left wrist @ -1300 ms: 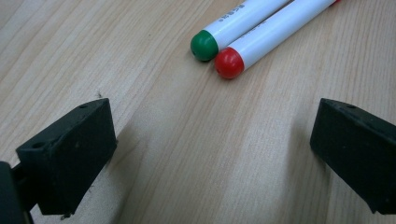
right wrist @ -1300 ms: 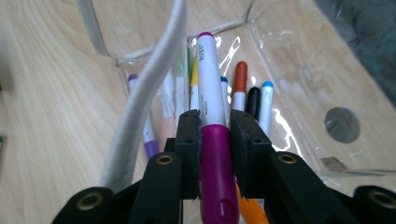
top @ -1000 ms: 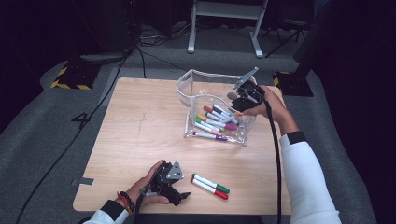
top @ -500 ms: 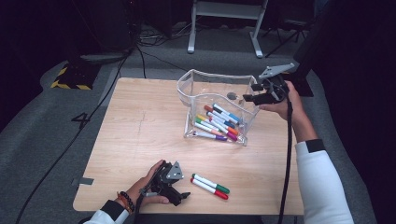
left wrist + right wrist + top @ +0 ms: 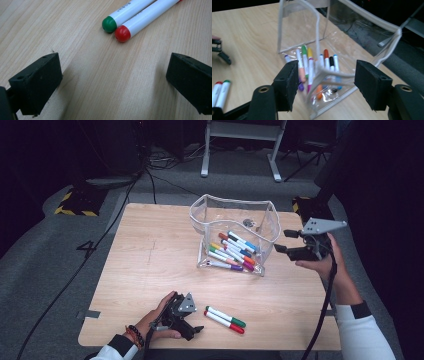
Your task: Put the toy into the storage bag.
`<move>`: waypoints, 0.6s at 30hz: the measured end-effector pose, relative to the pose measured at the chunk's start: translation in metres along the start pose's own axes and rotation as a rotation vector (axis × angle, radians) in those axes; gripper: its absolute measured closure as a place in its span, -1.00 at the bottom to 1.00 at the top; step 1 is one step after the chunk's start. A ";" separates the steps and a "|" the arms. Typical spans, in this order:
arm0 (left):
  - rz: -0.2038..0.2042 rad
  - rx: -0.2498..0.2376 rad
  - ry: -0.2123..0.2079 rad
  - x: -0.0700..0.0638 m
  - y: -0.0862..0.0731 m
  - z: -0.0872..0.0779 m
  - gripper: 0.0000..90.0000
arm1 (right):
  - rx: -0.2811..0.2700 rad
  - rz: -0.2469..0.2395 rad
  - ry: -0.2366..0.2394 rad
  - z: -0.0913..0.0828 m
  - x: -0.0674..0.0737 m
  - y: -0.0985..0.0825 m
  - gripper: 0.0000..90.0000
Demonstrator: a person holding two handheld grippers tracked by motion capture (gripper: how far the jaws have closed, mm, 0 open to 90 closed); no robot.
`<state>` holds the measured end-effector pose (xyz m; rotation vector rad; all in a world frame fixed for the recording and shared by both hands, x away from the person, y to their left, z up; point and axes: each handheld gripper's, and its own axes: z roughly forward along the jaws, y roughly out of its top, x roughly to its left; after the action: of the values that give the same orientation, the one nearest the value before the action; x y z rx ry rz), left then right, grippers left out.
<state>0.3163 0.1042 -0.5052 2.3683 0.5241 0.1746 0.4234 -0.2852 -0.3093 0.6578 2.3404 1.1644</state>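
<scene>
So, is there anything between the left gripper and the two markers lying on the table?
Nothing visible. The left gripper is open, and only bare table lies ahead of it up to the green marker and red marker.

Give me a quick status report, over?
Both tools open: left tool by two markers, right tool beside the pouch. Pouch holds markers. Nothing blocking.

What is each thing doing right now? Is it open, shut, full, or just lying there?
Clear pouch: open at the top, standing on the table, markers inside.
Markers in the pouch: capped, lying in a pile on its bottom.
Green marker: capped, lying on the table.
Red marker: capped, lying touching the green one.
Left gripper: open, empty, low at the table.
Right gripper: open, empty, beside the pouch.
</scene>
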 end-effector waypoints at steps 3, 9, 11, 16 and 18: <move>0.000 0.000 0.000 0.000 0.000 0.000 -0.99 | -0.006 -0.013 0.024 0.000 0.014 -0.018 -0.19; 0.000 0.000 0.000 0.000 0.000 0.000 -0.99 | 0.014 -0.017 0.099 0.011 0.045 -0.051 -0.21; 0.000 0.002 0.000 0.000 0.000 0.000 -0.99 | 0.038 -0.033 0.128 0.017 0.056 -0.062 -0.20; 0.000 0.001 0.000 0.000 0.000 0.000 -0.99 | 0.081 -0.046 0.224 0.039 0.085 -0.083 -0.20; 0.000 0.001 0.001 0.000 0.000 0.000 -0.99 | 0.086 -0.046 0.242 0.042 0.091 -0.086 -0.21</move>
<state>0.3163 0.1042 -0.5052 2.3688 0.5244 0.1753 0.3577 -0.2517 -0.4186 0.5127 2.6047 1.1864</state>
